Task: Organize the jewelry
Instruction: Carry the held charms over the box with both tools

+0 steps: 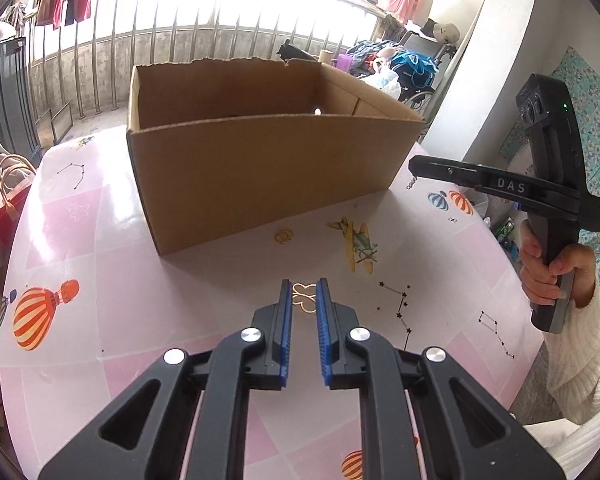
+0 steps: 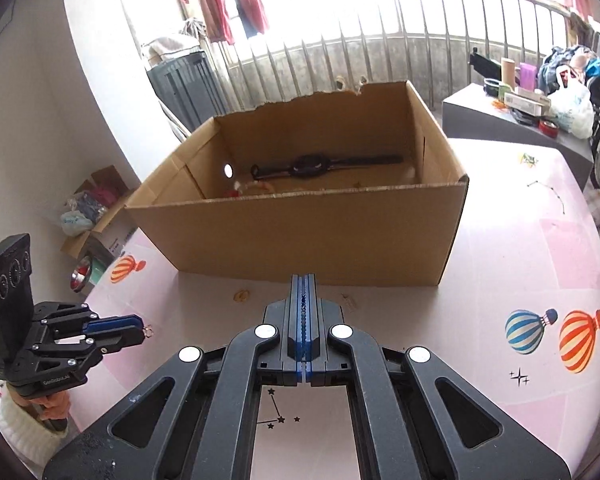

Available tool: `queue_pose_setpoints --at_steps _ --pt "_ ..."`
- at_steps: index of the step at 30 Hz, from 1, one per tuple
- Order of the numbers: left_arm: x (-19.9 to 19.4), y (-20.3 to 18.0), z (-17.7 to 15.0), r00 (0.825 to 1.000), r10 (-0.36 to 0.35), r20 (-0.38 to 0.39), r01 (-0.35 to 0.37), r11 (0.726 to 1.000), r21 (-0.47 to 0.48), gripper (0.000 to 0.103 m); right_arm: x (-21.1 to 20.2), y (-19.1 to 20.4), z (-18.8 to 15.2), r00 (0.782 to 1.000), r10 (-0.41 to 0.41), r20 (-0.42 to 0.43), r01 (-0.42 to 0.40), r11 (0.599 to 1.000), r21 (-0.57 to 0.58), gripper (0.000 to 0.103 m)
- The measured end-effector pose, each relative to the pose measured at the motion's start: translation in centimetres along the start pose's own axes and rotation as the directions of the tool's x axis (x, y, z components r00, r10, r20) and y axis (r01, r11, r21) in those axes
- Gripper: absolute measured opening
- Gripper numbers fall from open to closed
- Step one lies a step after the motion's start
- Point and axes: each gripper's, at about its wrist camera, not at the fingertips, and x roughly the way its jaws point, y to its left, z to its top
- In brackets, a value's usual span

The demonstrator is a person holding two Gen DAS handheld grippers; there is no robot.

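We see an open cardboard box (image 2: pixel 300 224) on the table (image 2: pixel 520 264), which is covered in a pink cloth printed with balloons. Our right wrist view looks down into the box: a dark wristwatch (image 2: pixel 310 166) lies stretched along the far wall, with a few small reddish and pale pieces (image 2: pixel 244 189) near the left corner, too small to name. The left wrist view shows only the box's inner walls, not its floor.

Our left claw (image 1: pixel 304 292) is slightly spread, with a gold clover-shaped piece (image 1: pixel 303 298) on the cloth between its fingertips; whether the pads touch it we cannot tell. A second gold piece (image 1: pixel 284 236) lies just in front of the box.

Our right claw (image 2: pixel 303 280) is pressed together. The left view shows a short bit of chain (image 1: pixel 411 182) hanging from its tip, above the table beside the box's right corner; its own camera hides that.
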Motion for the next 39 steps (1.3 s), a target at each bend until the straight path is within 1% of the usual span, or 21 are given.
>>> queue_pose_setpoints --at_steps 3,6,8,11,12,13,14,15,17,19,21,23,25,26,28,31,33,34,35,37,39 --pt "-0.8 0.0 2.6 0.997 -0.047 0.053 0.047 0.999 -0.003 0.011 -1.7 0.1 2.0 0.998 0.008 0.064 -0.008 1.0 0.001 0.0" --pt "-1.2 -0.6 6.7 0.992 -0.066 0.105 0.062 0.997 0.039 0.011 -3.2 0.4 4.3 0.992 0.009 0.129 -0.008 1.0 -0.013 0.0" --pt "-0.8 -0.7 9.6 0.99 -0.075 0.117 0.069 0.996 0.058 0.011 -3.6 0.4 5.9 0.988 -0.006 0.155 0.01 1.0 -0.023 0.0" --pt "1.9 0.0 14.2 0.992 -0.095 0.078 0.091 0.995 0.051 0.011 -2.8 -0.3 8.3 0.99 -0.002 0.142 0.007 0.999 -0.036 0.0" --pt "3.2 0.4 15.5 0.993 -0.11 0.043 0.109 0.993 0.04 0.011 -2.2 -0.7 9.1 0.992 -0.004 0.129 0.008 0.999 -0.034 0.0" --pt "4.6 0.8 16.7 0.994 -0.111 0.015 0.111 0.994 0.025 0.011 -1.2 -0.9 9.9 0.994 -0.005 0.106 0.009 0.999 -0.037 0.0" --pt "6.1 1.3 17.8 0.996 -0.092 -0.01 0.092 0.996 0.003 0.011 -0.1 -1.1 10.7 0.997 -0.009 0.079 0.012 0.999 -0.036 0.0" --pt "7.6 1.9 18.6 0.995 -0.089 -0.047 0.088 0.996 -0.02 0.011 1.2 -1.3 11.5 0.999 -0.011 0.044 0.013 0.999 -0.036 0.0" --pt "10.9 2.7 20.0 0.984 -0.101 -0.144 0.093 0.993 -0.067 0.011 4.2 -1.7 12.6 1.0 -0.009 -0.025 0.008 0.999 -0.032 0.0" --pt "13.6 3.3 21.0 0.973 -0.075 -0.217 0.053 0.993 -0.108 0.011 6.9 -2.2 13.5 0.995 -0.056 -0.086 0.052 0.998 -0.041 0.0" --pt "16.3 3.8 21.7 0.947 -0.074 -0.311 0.027 0.988 -0.153 0.011 9.4 -2.7 13.9 0.986 -0.089 -0.14 0.083 0.995 -0.049 0.0" --pt "18.6 4.2 22.3 0.917 -0.038 -0.398 -0.03 0.986 -0.165 0.011 11.3 -3.5 14.4 0.977 -0.1 -0.19 0.097 0.995 -0.026 0.0" --pt "20.6 4.5 22.8 0.892 0.022 -0.451 -0.097 0.985 -0.144 0.011 12.5 -4.0 14.7 0.969 -0.121 -0.217 0.121 0.993 -0.016 0.0" --pt "21.6 4.9 22.9 0.877 0.023 -0.479 -0.111 0.981 -0.156 0.011 12.9 -4.3 14.8 0.967 -0.124 -0.222 0.125 0.992 -0.009 0.0" --pt "23.3 5.6 23.1 0.858 0.008 -0.514 -0.126 0.973 -0.194 0.011 13.2 -4.8 15.0 0.963 -0.132 -0.233 0.136 0.991 0.003 0.0" --pt "25.1 6.1 23.1 0.842 -0.011 -0.539 -0.134 0.964 -0.229 0.011 13.1 -4.5 14.5 0.961 -0.14 -0.239 0.14 0.99 -0.018 0.0" --pt "25.8 6.1 23.1 0.831 -0.044 -0.555 -0.117 0.961 -0.251 0.011 13.1 -4.2 14.4 0.959 -0.142 -0.246 0.138 0.99 -0.032 0.0" --pt "26.1 6.0 23.1 0.827 -0.049 -0.559 -0.113 0.961 -0.251 0.011 13.2 -4.1 14.4 0.958 -0.144 -0.248 0.139 0.99 -0.036 0.0" --pt "26.2 5.9 23.0 0.824 -0.033 -0.566 -0.129 0.961 -0.243 0.011 13.3 -4.2 14.4 0.957 -0.149 -0.25 0.143 0.989 -0.04 0.0" --pt "26.1 5.9 23.3 0.832 -0.032 -0.555 -0.128 0.96 -0.247 0.011 13.4 -4.2 14.5 0.953 -0.157 -0.258 0.149 0.988 -0.049 0.0" --pt "25.8 5.9 23.3 0.829 -0.024 -0.558 -0.137 0.96 -0.245 0.015 13.6 -4.1 14.4 0.95 -0.163 -0.267 0.154 0.987 -0.054 0.0"
